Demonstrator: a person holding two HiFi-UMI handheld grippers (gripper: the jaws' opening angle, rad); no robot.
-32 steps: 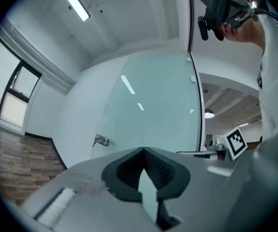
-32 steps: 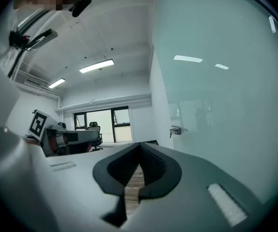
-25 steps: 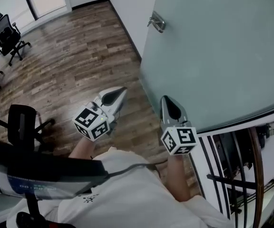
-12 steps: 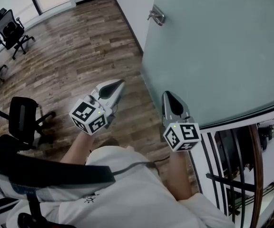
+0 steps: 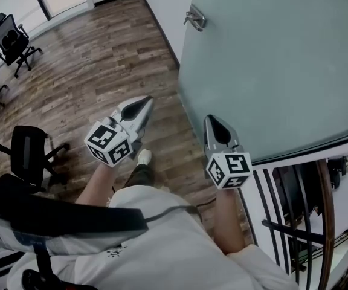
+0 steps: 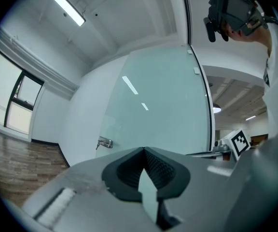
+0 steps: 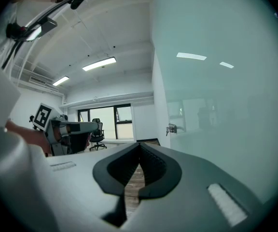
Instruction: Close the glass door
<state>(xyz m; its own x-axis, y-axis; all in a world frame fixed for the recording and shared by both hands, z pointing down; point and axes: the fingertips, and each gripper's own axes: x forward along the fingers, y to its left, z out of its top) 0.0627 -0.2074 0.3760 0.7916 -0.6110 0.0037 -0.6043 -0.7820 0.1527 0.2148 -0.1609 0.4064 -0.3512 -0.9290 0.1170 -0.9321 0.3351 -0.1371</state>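
Tongs first: my left gripper (image 5: 142, 103) and right gripper (image 5: 210, 123) both had their jaws pressed together with nothing between them. I saw the frosted glass door (image 5: 270, 65) standing just to the right of the right gripper, its metal handle (image 5: 195, 19) well ahead of both tips, above the wooden floor (image 5: 89, 71).

No word, number or brand can be read in any view. The marker cube (image 5: 109, 144) of the left gripper (image 5: 144, 103) and the marker cube (image 5: 228, 170) of the right gripper (image 5: 209, 120) bear only black-and-white square patterns, with no letters or digits among them. A small dark print (image 5: 112, 253) on the chest of the person's white shirt (image 5: 162, 246) is too small and blurred to make out
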